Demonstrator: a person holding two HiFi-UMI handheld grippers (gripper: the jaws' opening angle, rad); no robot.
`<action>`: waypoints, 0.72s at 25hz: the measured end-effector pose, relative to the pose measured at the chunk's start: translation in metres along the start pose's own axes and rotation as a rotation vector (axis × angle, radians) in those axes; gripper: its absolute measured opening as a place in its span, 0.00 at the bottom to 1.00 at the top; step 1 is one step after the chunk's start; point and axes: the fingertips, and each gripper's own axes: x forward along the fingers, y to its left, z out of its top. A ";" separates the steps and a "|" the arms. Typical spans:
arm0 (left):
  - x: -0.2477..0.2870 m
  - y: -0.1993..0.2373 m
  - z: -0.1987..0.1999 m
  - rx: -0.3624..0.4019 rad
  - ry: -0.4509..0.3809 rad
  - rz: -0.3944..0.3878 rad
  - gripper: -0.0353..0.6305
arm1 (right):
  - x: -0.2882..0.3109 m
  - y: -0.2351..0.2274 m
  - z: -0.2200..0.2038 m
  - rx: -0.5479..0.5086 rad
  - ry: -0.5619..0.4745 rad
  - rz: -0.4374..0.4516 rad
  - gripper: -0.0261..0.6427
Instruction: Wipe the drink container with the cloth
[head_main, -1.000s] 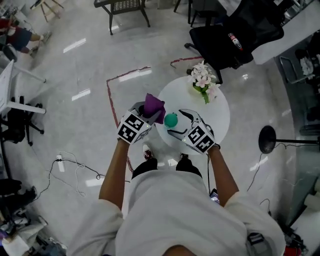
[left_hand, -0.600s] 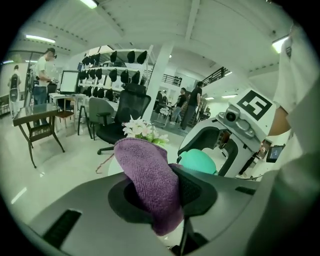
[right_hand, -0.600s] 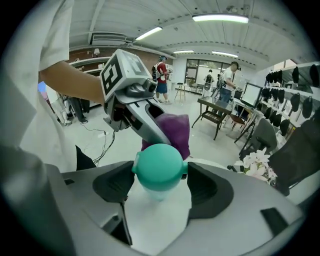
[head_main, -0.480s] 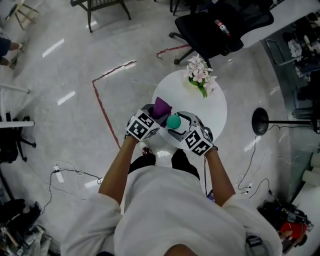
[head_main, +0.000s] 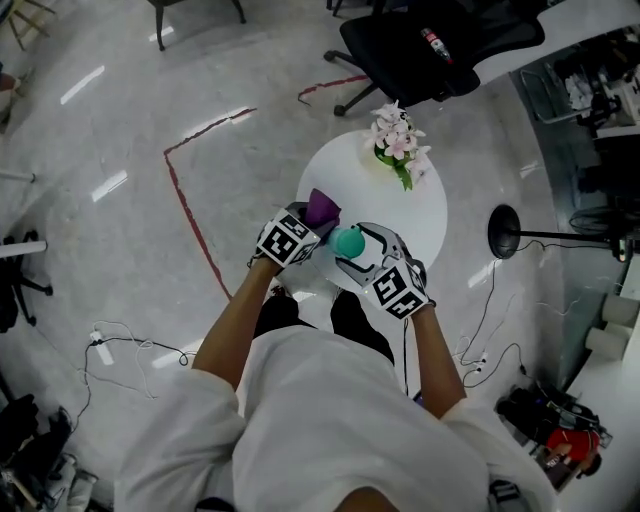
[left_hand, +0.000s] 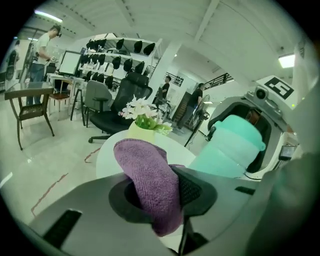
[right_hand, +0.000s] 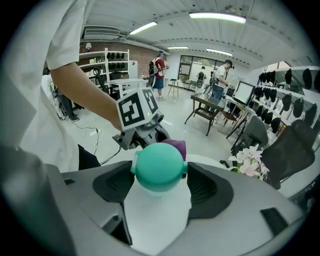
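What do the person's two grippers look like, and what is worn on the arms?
The left gripper and right gripper are grey, with dark padded jaws and a white cube bearing black square markers. Sleeves are short and white.

Your 2 bare forearms reach away from you and converge. Your left gripper slopes gently down, its jaws clamped on the cloth. Your right gripper tilts more steeply; its jaws have just been closing and press both sides of the bottle.

cloth was nubby purple microfibre; drink container smooth matt plastic; table and floor glossy.
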 end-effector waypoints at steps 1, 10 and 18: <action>0.004 0.003 -0.006 -0.018 -0.001 0.004 0.23 | 0.000 0.000 0.000 0.000 0.002 -0.003 0.55; 0.038 0.031 -0.054 -0.094 0.065 0.045 0.23 | 0.003 0.000 0.001 0.008 -0.003 -0.004 0.55; 0.041 0.038 -0.062 -0.124 0.094 0.108 0.23 | 0.000 -0.001 -0.003 -0.003 -0.045 0.012 0.55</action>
